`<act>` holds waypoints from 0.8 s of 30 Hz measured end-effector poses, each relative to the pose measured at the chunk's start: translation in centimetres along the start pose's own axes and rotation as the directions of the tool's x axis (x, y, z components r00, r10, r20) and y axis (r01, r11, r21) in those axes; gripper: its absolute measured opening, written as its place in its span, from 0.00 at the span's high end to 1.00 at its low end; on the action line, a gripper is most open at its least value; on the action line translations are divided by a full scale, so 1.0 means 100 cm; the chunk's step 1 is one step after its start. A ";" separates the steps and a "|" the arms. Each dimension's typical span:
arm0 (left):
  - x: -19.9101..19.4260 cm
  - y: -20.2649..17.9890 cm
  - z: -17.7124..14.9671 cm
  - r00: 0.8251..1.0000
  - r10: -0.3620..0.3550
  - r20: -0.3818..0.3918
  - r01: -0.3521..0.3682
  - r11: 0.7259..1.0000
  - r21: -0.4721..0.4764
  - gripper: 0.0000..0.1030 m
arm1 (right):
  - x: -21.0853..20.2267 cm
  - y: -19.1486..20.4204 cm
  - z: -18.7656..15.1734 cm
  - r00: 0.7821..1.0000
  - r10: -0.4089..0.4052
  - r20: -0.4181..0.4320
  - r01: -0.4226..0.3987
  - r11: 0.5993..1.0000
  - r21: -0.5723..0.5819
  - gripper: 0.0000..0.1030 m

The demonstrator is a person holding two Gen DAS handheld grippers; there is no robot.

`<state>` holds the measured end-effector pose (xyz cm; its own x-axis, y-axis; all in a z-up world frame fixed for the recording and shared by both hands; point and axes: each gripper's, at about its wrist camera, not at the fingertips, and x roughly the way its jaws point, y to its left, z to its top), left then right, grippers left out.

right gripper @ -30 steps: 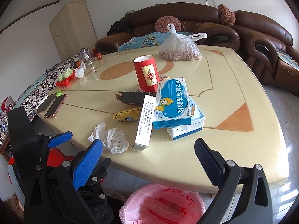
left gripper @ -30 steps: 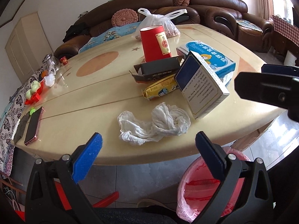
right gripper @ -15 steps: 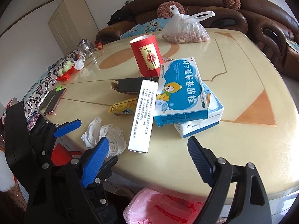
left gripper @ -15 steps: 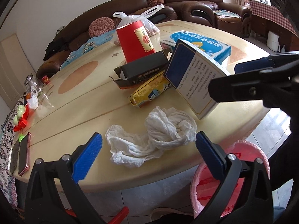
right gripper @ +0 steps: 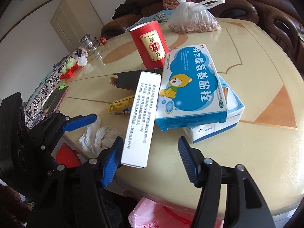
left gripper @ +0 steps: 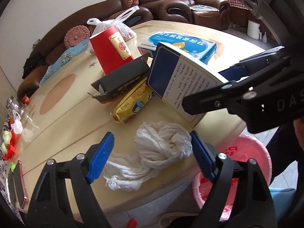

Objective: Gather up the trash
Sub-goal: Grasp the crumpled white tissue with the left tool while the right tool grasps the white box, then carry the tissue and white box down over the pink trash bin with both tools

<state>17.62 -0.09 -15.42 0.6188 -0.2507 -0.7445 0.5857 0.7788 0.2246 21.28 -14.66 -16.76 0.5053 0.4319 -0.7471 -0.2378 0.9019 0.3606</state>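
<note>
A crumpled white tissue (left gripper: 159, 148) lies near the front edge of the cream table (left gripper: 76, 114). My left gripper (left gripper: 152, 157) is open, its blue pads on either side of the tissue. The tissue also shows in the right wrist view (right gripper: 98, 136). My right gripper (right gripper: 150, 161) is open at the near end of a leaning white box (right gripper: 140, 117), which also shows in the left wrist view (left gripper: 182, 79). Behind it lie a yellow wrapper (left gripper: 131, 102), a black carton (left gripper: 121, 83), blue medicine boxes (right gripper: 191, 87) and a red cup (right gripper: 150, 43).
A bin with a pink bag (left gripper: 233, 172) stands below the table edge, also in the right wrist view (right gripper: 163, 216). A bag of nuts (right gripper: 193, 19), a glass jar (right gripper: 89, 43), toys (right gripper: 69, 68) and a phone (right gripper: 55, 98) sit on the table. Brown sofas stand behind.
Both grippers have moved forward over the table edge. The left one now straddles the tissue; the right one has closed in on the near end of the white box.
</note>
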 end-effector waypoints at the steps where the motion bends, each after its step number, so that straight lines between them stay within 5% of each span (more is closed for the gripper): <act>1: 0.001 0.002 0.001 1.000 -0.019 -0.005 0.019 1.000 -0.011 0.27 | 0.001 0.000 0.000 1.000 0.001 -0.002 -0.001 1.000 0.000 0.43; 6: 0.003 0.002 0.001 0.995 -0.094 -0.027 0.093 0.995 -0.037 0.45 | 0.006 -0.001 0.002 1.000 0.007 -0.012 -0.007 1.000 -0.005 0.49; 10: 0.000 -0.009 0.001 0.996 -0.083 -0.030 0.083 0.996 -0.010 0.56 | 0.007 0.005 0.001 1.000 0.016 -0.020 -0.017 1.000 -0.022 0.60; 17: -0.003 -0.011 0.000 0.995 -0.087 -0.047 0.086 0.996 -0.020 0.64 | 0.005 0.012 0.001 0.999 0.025 -0.024 -0.026 0.999 -0.038 0.77; 24: -0.007 -0.013 -0.002 0.997 -0.052 -0.058 0.051 0.999 -0.013 0.67 | 0.002 0.019 0.001 0.999 -0.043 -0.020 0.041 0.996 -0.075 0.80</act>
<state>16.36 -0.83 -15.30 0.5564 -0.2571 -0.7901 0.6098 0.7723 0.1781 21.00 -12.91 -16.16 0.4983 0.3930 -0.7728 -0.2781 0.9167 0.2869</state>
